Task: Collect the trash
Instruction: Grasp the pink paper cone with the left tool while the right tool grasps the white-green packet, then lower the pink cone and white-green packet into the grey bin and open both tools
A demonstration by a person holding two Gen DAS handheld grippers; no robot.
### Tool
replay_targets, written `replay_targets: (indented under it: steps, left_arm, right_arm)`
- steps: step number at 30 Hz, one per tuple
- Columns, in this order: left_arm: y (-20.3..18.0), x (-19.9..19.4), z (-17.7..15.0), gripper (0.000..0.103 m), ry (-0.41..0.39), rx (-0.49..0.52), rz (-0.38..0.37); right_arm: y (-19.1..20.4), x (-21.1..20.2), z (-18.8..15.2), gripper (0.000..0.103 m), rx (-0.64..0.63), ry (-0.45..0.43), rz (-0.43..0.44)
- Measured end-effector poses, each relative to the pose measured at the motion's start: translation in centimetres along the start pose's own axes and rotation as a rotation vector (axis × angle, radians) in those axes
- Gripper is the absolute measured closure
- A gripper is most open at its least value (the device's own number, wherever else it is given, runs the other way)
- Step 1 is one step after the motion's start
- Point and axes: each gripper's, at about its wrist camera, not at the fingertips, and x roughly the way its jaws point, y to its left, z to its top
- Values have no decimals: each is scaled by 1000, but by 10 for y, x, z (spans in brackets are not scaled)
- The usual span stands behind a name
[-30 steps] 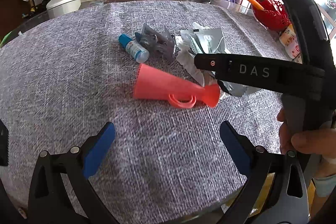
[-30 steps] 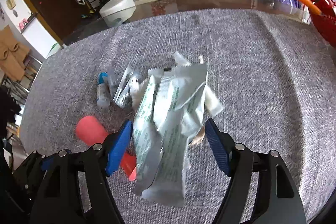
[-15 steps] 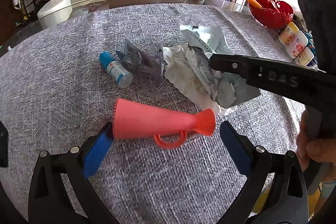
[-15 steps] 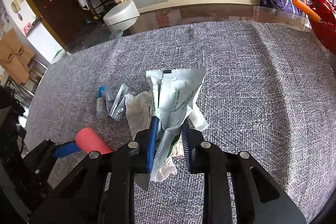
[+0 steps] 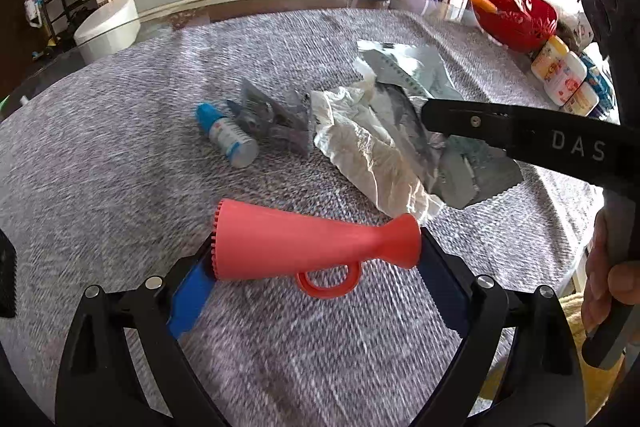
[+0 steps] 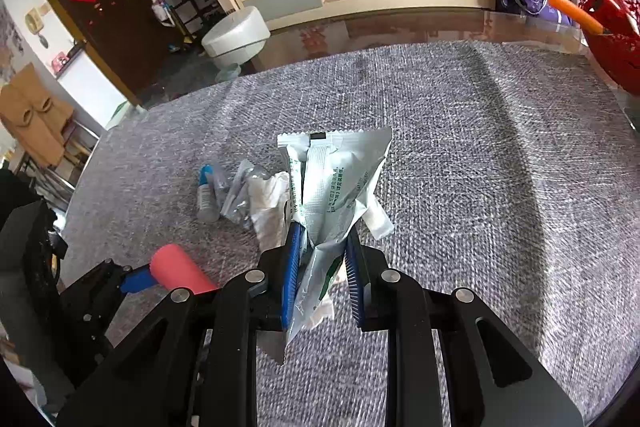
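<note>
**Two grippers, two pieces of trash**

On the left, the left hand-held gripper has its blue pads on the two ends of the pink horn. The horn lies flat on the bench, and its long side runs left to right, straight across the gap between the pads. The wide end touches the left pad and the flared end touches the right pad. I think the jaws are about as wide as the horn is long, so it is held or almost held. A second ago the horn lay well ahead of open jaws; since then the gripper has come forward around it. The left gripper is the nearer one to the horn.

A little past the horn lie a small bottle with a blue cap, a gray crumpled wrapper and a white tissue.

On the right, the right hand-held gripper is squeezed narrow on a silver food wrapper, which sticks up between its pads. A second ago these jaws were wide around the wrapper; half a second ago they had already closed on it.

Far right, a red basket stands at the bench edge. No trash bin can be seen, so I cannot tell where the trash will go.
</note>
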Motion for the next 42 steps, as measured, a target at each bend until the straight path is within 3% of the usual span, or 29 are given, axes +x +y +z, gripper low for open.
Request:
replay_targets:
  steps: [8, 19, 30, 42]
  left_arm:
    - [-3, -60, -26, 15, -59, -17, 6]
    - [-20, -120, -97, 18, -90, -25, -17]
    - [-38, -127, -165, 18, -39, 6, -11]
    - [-30, -96, -230, 18, 34, -53, -16]
  right_arm:
    - [14, -50, -19, 80, -13, -57, 9]
    - [31, -97, -104, 80, -12, -53, -12]
    - [39, -108, -172, 80, 26, -62, -5]
    - [51, -69, -238, 80, 7, 75, -3]
